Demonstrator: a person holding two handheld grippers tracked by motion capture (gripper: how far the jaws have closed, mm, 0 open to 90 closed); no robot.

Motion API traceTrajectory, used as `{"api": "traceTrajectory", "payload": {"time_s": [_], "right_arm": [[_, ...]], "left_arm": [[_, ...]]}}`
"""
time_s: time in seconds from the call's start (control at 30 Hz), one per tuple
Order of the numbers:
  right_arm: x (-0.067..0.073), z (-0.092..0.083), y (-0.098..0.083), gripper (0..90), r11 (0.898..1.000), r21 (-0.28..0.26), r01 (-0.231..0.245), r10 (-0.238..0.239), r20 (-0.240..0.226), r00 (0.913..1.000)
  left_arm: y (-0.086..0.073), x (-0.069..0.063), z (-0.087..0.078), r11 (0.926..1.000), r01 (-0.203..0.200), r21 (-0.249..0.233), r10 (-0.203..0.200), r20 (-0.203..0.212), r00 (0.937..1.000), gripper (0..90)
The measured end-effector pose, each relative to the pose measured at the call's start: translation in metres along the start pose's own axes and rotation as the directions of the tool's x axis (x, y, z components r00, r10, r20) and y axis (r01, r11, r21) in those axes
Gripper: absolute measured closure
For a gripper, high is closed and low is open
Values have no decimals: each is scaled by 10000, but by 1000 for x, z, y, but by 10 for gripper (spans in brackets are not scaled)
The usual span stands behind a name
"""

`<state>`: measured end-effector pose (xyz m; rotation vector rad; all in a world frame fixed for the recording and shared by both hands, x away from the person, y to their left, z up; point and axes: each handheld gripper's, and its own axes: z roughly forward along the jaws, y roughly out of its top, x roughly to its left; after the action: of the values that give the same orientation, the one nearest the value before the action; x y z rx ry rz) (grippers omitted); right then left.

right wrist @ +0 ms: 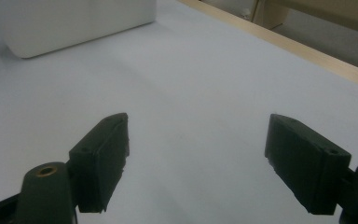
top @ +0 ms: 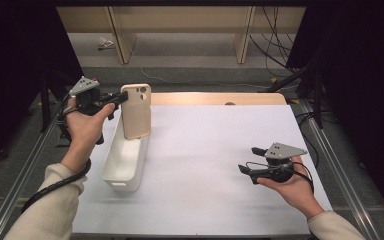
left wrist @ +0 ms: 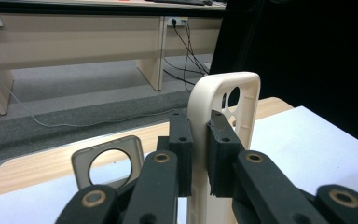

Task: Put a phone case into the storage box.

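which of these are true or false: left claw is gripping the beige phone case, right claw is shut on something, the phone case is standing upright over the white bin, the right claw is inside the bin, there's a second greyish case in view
1. The left claw grips the beige phone case. True: its jaws are shut on the case's edge.
2. The right claw is shut on something. False: its jaws stand wide apart with nothing between them.
3. The phone case is upright over the white bin. True: it is held upright at the bin's far end.
4. The right claw is inside the bin. False: it is over the bare white table, well apart from the bin.
5. A second greyish case is in view. True: the left gripper view shows it beside the jaws.
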<state>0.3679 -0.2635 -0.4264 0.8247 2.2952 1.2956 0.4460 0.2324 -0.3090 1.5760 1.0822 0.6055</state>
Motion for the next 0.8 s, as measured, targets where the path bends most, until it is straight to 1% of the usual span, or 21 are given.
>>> {"api": "traceTrajectory", "payload": {"time_s": [0.2,0.27,0.53,0.73,0.8], "right_arm": [[0,0,0,227,10000,-4,-3,3,8,10000],[0,0,0,227,10000,-7,-14,14,4,10000],[0,0,0,227,10000,8,-12,12,3,10000],[0,0,0,228,10000,-10,-26,26,15,10000],[0,0,0,227,10000,4,-38,38,3,10000]], "left_arm": [[1,5,1,10000,-42,5,42,-88,10000,817],[1,7,2,10000,-94,3,94,-176,9998,817],[3,13,5,10000,-75,54,77,-321,9995,817],[4,17,8,9998,-133,132,138,-385,9992,817],[4,19,10,9999,-85,140,91,-412,9991,817]]}}
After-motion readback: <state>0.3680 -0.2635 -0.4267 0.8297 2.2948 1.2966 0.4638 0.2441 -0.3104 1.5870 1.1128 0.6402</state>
